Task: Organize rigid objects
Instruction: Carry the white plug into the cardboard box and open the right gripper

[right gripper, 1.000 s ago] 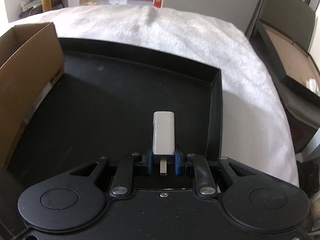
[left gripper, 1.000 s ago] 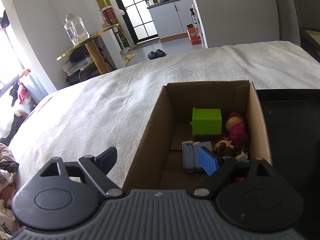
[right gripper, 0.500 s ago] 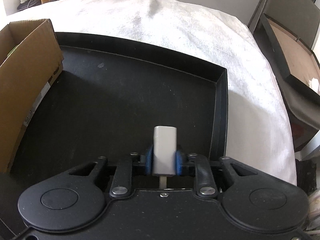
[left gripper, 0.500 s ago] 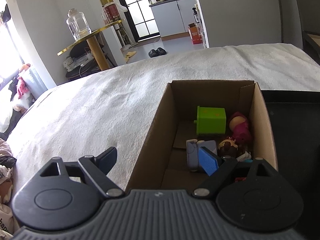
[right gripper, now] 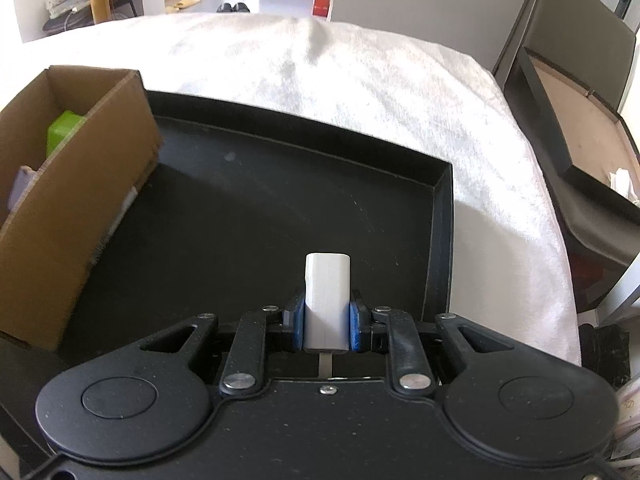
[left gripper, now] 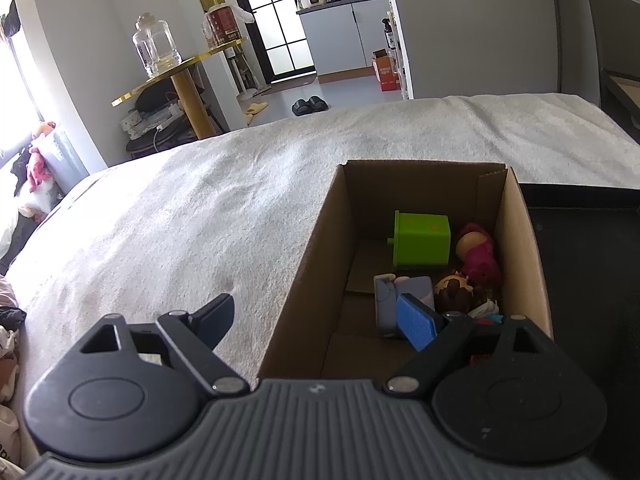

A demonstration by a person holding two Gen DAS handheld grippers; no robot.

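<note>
My right gripper [right gripper: 326, 326] is shut on a small white charger block [right gripper: 327, 292], held above the black tray [right gripper: 444, 208]; a metal prong shows under the block. The cardboard box [right gripper: 80, 184] stands at the tray's left. In the left wrist view the cardboard box [left gripper: 320, 240] holds a green cube [left gripper: 422, 240], a pink doll [left gripper: 478, 254], a grey-blue block [left gripper: 386, 304] and a brown-haired figure [left gripper: 454, 292]. My left gripper [left gripper: 324, 320] hangs open over the box's near left wall, one finger outside, one inside.
A white fluffy cover [left gripper: 180, 232] lies under box and tray. A black case [right gripper: 580, 132] with a brown inside stands at the right. Far off are a gold round table [left gripper: 176, 76] with a glass jar [left gripper: 154, 46] and slippers [left gripper: 310, 105].
My right gripper has risen with the charger block, so more of the tray and the box's inside shows. The left gripper has barely shifted.
</note>
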